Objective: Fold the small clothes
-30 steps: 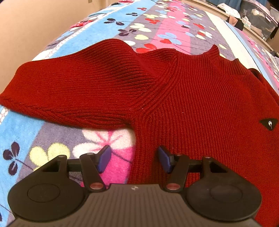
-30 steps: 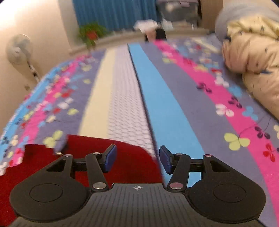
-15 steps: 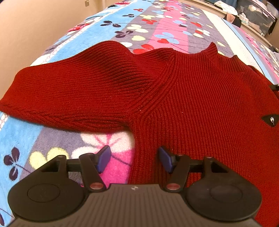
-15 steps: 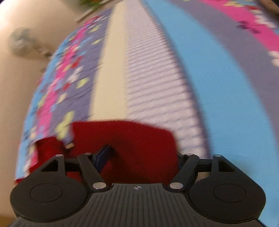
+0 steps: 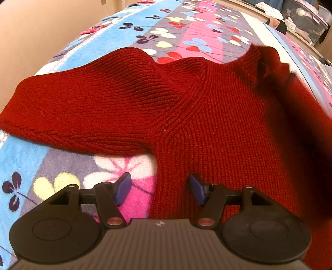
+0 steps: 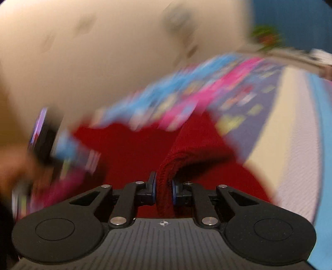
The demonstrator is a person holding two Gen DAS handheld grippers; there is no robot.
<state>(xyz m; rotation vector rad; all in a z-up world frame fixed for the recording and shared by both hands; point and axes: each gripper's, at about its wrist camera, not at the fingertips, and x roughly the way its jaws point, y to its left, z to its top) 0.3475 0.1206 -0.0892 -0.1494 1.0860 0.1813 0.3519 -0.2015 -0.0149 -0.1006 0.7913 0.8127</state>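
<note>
A dark red knit sweater (image 5: 207,124) lies on the flowered blanket (image 5: 62,162), its left sleeve spread out to the left. My left gripper (image 5: 158,183) hovers open over the sweater's side edge below the armpit, with nothing pinched between its blue pads. The sweater's right part (image 5: 290,99) is lifted and blurred. In the right wrist view, my right gripper (image 6: 164,187) has its jaws closing, and the pads press on a raised fold of the red sweater (image 6: 166,170). That view is heavily blurred.
The striped blanket (image 6: 290,124) covers a bed that drops off at the left against a beige wall (image 5: 31,31). Storage boxes and loose items (image 5: 307,14) stand beyond the far end. A blurred dark shape (image 6: 43,141) shows at the left of the right wrist view.
My right gripper has swung and rolled across the bed and closed from open onto a fold of the sweater. The sweater's right side has lifted. The left gripper has not moved.
</note>
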